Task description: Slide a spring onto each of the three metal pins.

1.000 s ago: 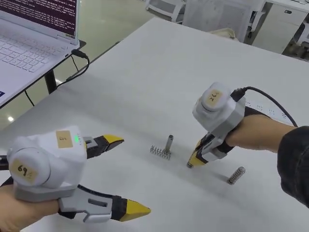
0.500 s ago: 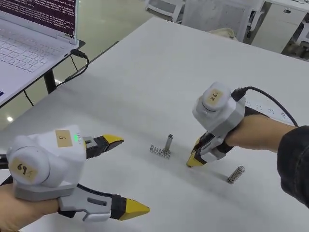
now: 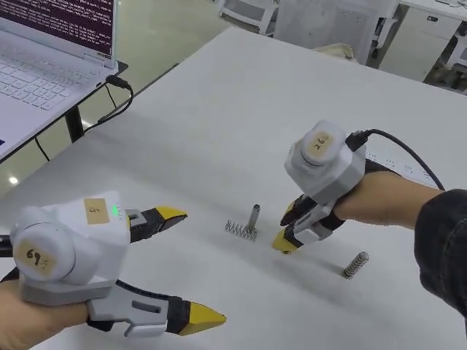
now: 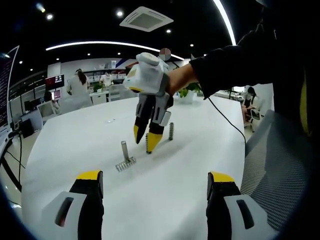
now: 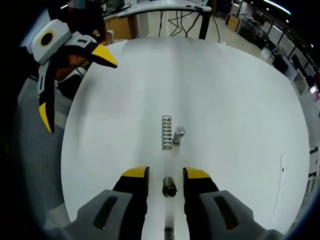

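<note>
Here right gripper (image 5: pixel 166 173) jaws flank pin (image 5: pixel 169 187).

Table (image 3: pixel 219 109) looks smooth, matt white. Pin (image 5: pixel 178 133) just ahead of the right gripper (image 5: pixel 165 173) is shiny bare metal, spring (image 5: pixel 166 132) beside it grey wire. Left gripper (image 4: pixel 155 175) shell's white plastic with a slight sheen.
</note>
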`<state>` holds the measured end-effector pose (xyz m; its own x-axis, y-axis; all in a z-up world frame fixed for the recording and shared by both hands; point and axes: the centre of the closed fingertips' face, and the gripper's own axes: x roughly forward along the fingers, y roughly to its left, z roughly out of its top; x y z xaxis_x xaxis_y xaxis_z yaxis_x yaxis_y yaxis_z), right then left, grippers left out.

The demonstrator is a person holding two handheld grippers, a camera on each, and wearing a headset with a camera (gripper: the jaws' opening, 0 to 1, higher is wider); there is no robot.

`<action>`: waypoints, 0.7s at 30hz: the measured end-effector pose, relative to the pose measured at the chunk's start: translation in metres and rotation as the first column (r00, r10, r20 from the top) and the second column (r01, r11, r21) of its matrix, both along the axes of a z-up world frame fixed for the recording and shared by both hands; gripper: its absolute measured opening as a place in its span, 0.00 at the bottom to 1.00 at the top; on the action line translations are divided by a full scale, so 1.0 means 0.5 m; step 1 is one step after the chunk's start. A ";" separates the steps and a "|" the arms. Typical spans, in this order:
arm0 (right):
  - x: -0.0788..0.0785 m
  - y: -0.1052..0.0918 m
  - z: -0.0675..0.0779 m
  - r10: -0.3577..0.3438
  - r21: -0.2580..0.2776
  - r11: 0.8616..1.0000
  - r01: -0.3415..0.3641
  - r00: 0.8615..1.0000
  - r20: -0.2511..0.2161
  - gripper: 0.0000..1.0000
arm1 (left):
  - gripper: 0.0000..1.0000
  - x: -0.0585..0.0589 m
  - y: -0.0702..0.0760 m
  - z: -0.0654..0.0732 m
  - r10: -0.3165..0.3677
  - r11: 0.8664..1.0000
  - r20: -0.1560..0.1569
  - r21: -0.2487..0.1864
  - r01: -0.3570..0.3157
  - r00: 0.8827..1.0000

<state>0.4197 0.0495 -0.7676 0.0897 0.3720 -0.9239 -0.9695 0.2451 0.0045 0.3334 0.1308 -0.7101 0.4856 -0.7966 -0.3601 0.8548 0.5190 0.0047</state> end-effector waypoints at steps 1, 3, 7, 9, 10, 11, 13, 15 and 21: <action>0.000 0.002 0.000 0.002 0.001 1.000 -0.002 1.000 0.002 0.25 | 0.83 0.000 0.000 0.000 0.001 1.000 0.000 0.000 -0.001 1.000; 0.000 0.010 0.000 0.003 0.006 1.000 -0.003 1.000 0.000 0.24 | 0.83 0.001 0.002 0.001 0.002 1.000 0.000 0.000 -0.002 1.000; 0.002 0.018 -0.004 0.000 0.006 1.000 0.000 1.000 0.001 0.23 | 0.82 -0.001 0.004 0.000 0.001 1.000 -0.003 0.000 -0.001 1.000; 0.001 0.022 -0.005 0.002 0.006 1.000 -0.002 1.000 0.001 0.21 | 0.82 -0.001 0.004 -0.001 0.002 1.000 -0.003 -0.001 -0.002 1.000; 0.002 0.025 -0.007 0.000 0.006 1.000 0.000 1.000 0.002 0.21 | 0.82 -0.002 0.005 -0.001 0.003 1.000 -0.004 -0.001 -0.003 1.000; 0.004 0.027 -0.009 -0.002 0.005 1.000 0.002 1.000 0.003 0.21 | 0.82 -0.002 0.005 -0.001 0.003 1.000 -0.004 -0.001 -0.003 1.000; 0.006 0.033 -0.012 -0.007 0.010 1.000 0.007 1.000 0.002 0.21 | 0.82 -0.003 0.007 -0.002 0.004 1.000 -0.005 -0.002 -0.004 1.000; 0.006 0.037 -0.014 -0.006 0.011 1.000 0.006 1.000 0.002 0.21 | 0.81 -0.003 0.008 -0.002 0.005 1.000 -0.006 -0.001 -0.005 1.000; 0.012 0.047 -0.022 -0.022 0.017 1.000 0.022 1.000 0.004 0.20 | 0.81 -0.003 0.013 -0.003 0.009 1.000 -0.006 -0.004 -0.009 1.000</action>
